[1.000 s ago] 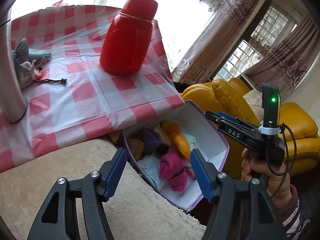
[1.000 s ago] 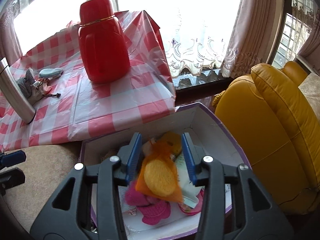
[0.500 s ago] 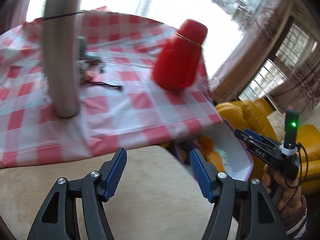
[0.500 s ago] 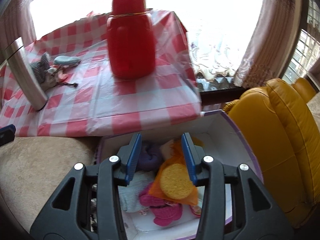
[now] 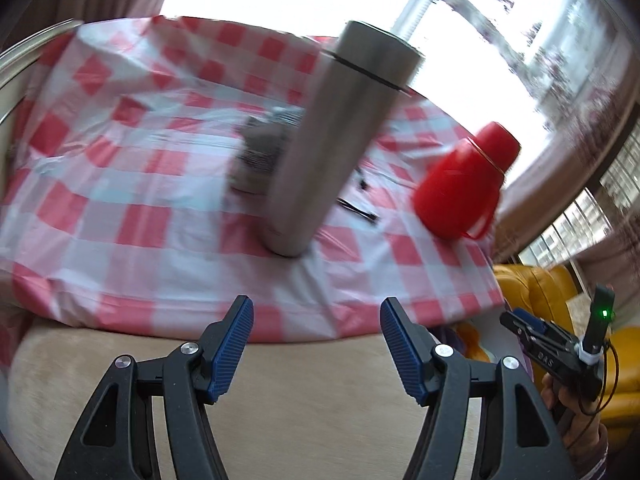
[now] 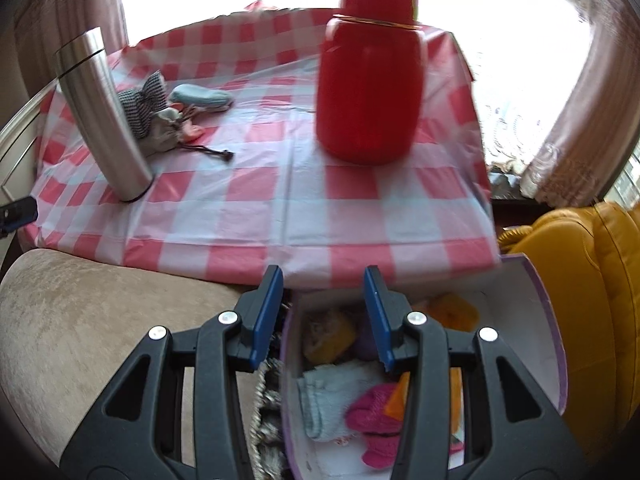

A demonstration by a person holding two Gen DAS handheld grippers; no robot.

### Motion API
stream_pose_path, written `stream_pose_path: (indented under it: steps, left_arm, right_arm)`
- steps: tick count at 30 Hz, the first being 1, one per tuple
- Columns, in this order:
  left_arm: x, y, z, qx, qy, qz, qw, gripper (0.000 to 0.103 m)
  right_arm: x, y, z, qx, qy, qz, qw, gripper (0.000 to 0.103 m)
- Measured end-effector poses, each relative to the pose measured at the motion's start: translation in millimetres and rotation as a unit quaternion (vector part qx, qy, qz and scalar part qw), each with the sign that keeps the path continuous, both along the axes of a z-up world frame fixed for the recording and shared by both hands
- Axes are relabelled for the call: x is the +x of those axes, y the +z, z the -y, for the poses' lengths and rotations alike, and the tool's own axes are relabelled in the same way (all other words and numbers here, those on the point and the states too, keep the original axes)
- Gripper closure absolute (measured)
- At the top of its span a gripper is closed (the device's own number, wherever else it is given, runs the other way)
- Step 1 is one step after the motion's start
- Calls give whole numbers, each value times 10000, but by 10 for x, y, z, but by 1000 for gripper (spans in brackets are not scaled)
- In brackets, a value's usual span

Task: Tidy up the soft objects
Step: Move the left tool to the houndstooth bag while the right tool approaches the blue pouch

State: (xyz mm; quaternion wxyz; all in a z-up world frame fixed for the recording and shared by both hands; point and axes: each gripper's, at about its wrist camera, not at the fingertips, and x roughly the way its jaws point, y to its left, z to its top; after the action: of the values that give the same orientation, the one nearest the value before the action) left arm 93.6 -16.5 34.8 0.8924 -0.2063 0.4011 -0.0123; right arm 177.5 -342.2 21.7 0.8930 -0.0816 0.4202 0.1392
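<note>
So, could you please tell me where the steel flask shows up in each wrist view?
Left wrist: steel flask stands centre frame on the checked tablecloth, blurred.
Right wrist: far left, leaning in the fisheye.
Shared landmark: the red jug, to the flask's right in both views.

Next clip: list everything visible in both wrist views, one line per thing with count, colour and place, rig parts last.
Plastic checked tablecloth: one, red-white, over table.
Steel cylinder flask: one, silver, left on cloth.
Red plastic jug: one, right on cloth.
Small fabric pouches: several, grey, blue, pink, behind flask.
Purple-rimmed white box: one, below table edge.
Soft items in box: several, pink, pale blue, orange, yellow, purple.
Yellow leather armchair: one, right.
Beige plush cushion: one, foreground.
Left gripper: open, empty.
Right gripper: open, empty.
</note>
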Motion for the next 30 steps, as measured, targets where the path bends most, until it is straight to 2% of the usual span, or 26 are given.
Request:
stream_pose_path:
  steps: [8, 17, 22, 26, 30]
  left_arm:
    - [152, -18, -577, 31, 428, -20, 9991, 40]
    - [545, -25, -1085, -54, 570, 31, 9984, 46]
    - [826, -49, -1261, -390, 437, 48, 9983, 47]
    - [1037, -6, -1290, -486, 228, 101, 9985, 47]
    - [1284, 4, -1278, -511, -55, 103, 9986, 55]
  right_arm:
    - [283, 23, -385, -103, 327, -3, 9994, 57]
    - [660, 69, -826, -266, 714, 58, 9971, 57]
    - [944, 142, -1039, -306, 894, 184, 9954, 57]
    - [1171, 175, -1220, -414, 1085, 308, 9928, 54]
    - [1376, 176, -1373, -421, 1196, 345, 9913, 52]
